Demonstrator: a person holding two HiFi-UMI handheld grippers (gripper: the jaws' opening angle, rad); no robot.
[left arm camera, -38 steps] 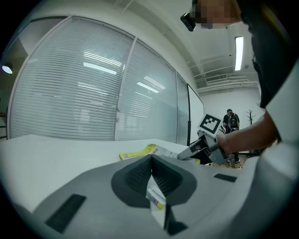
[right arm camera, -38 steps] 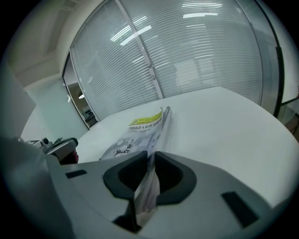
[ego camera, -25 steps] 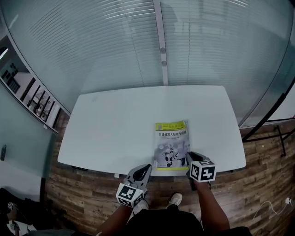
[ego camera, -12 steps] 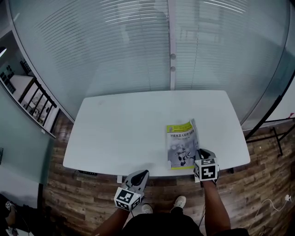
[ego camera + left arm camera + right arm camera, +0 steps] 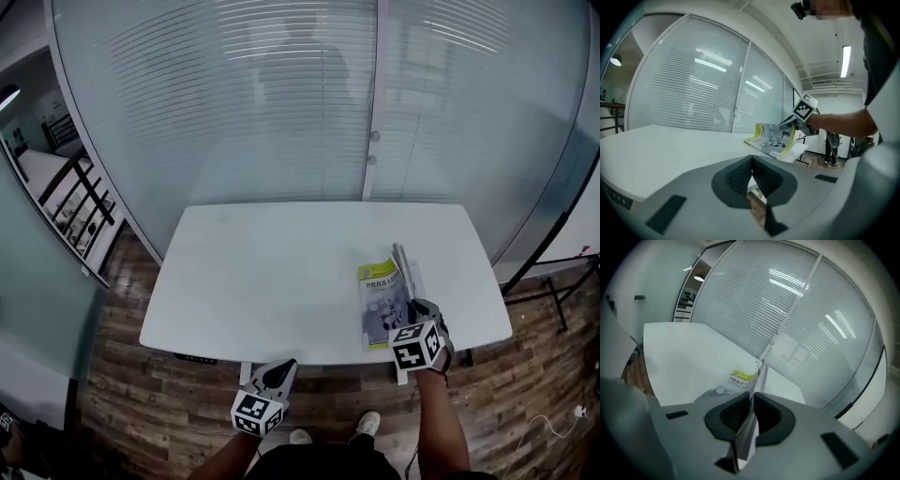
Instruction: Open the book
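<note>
Right claw (image 5: 416, 306) has just pinched tighter on the lifted cover of the yellow-and-grey paperback book (image 5: 379, 298), lower right; left claw (image 5: 284, 366) is shut and empty, so the unpinned book could drag.

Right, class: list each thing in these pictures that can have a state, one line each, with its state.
book, partly open: front cover lifted, rest flat on the table
right gripper, jaws shut on the book's cover, having just closed further
left gripper, jaws shut, empty
blinds, lowered
</note>
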